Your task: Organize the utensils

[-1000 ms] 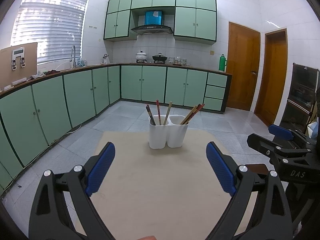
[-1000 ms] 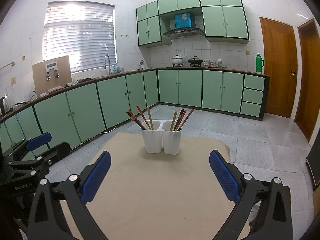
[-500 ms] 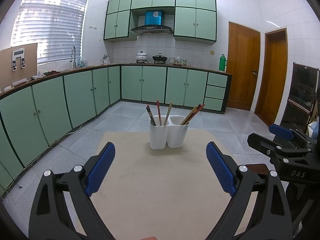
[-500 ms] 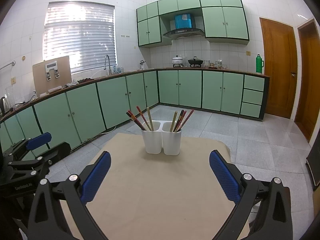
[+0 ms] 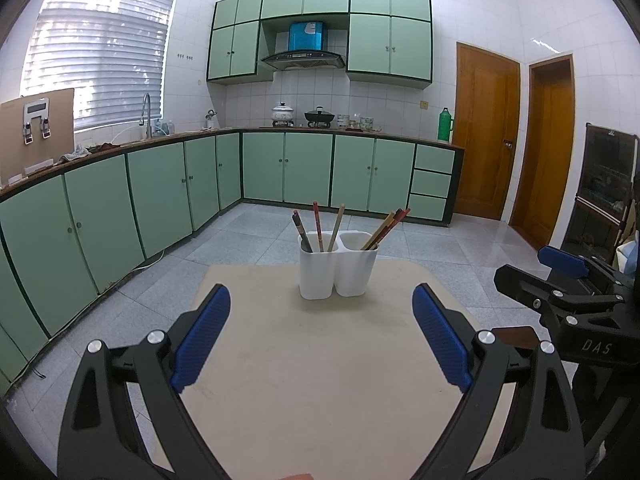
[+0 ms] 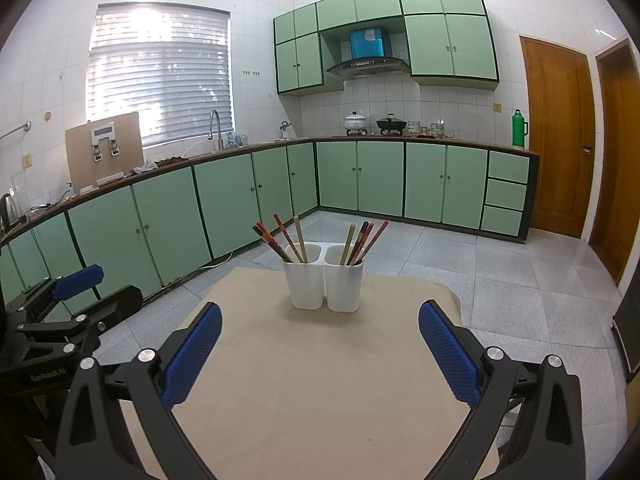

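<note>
I am holding the left tool [image 5: 321, 334] spread wide, its blue pads gripping nothing, and the right tool [image 6: 320, 350] is likewise standing wide apart and empty. Straight ahead of both tools, the white holder [image 6: 323, 282] is sitting upright on the beige table [image 6: 320, 380], near its far edge; it is a twin cup with two compartments joined side by side. Seen from the right tool, the left compartment is holding three chopsticks [image 6: 280, 238] leaning out to the left: dark red patterned ones and a pale wooden one. The right compartment is carrying another bunch [image 6: 362, 240], one pale and the rest dark or reddish, leaning out to the right; I cannot tell the exact count there. From the left tool, the same holder [image 5: 338, 266] is showing three sticks in the nearer-left cup and a tight bundle angled right in the other. Between the tools and the holder the table top is lying bare, giving open room ahead. The table's far edge is running just behind the holder, and its side edges are dropping off to grey floor tiles [image 6: 500, 280] just outside each tool's fingers. The right tool is appearing at the right margin of the left view [image 5: 560, 276], beside and apart from the left one.
</note>
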The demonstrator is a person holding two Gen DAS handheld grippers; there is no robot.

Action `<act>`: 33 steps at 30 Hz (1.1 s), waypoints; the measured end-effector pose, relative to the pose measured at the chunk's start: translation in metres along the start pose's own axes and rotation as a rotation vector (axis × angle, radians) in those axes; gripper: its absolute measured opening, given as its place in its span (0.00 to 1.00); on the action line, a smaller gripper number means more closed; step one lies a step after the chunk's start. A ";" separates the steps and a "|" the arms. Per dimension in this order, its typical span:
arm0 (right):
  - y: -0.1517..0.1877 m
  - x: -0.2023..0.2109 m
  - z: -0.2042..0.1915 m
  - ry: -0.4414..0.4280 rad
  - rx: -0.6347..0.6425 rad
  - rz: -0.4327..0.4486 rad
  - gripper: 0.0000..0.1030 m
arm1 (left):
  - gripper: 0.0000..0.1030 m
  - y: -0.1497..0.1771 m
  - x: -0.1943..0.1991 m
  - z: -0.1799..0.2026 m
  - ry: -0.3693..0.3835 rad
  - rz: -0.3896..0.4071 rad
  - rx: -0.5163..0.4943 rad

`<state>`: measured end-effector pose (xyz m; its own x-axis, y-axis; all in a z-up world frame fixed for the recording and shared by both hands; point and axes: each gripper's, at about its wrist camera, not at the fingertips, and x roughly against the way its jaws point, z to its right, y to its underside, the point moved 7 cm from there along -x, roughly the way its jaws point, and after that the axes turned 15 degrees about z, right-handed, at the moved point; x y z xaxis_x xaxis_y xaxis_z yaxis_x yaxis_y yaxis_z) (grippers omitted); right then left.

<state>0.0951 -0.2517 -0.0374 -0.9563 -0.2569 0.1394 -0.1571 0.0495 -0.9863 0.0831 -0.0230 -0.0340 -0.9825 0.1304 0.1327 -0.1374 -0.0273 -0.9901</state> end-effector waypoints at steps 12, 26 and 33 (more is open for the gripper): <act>-0.001 0.000 0.000 0.000 0.001 -0.001 0.94 | 0.87 0.000 0.000 0.000 0.000 0.000 0.000; -0.002 -0.001 0.000 -0.001 0.001 -0.004 0.94 | 0.87 -0.002 0.000 -0.002 -0.001 -0.003 -0.002; 0.000 -0.002 0.000 -0.001 0.005 -0.006 0.94 | 0.87 -0.001 0.000 -0.003 -0.001 -0.004 0.000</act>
<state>0.0970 -0.2508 -0.0373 -0.9552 -0.2579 0.1451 -0.1614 0.0431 -0.9860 0.0839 -0.0200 -0.0330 -0.9820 0.1299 0.1370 -0.1416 -0.0270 -0.9896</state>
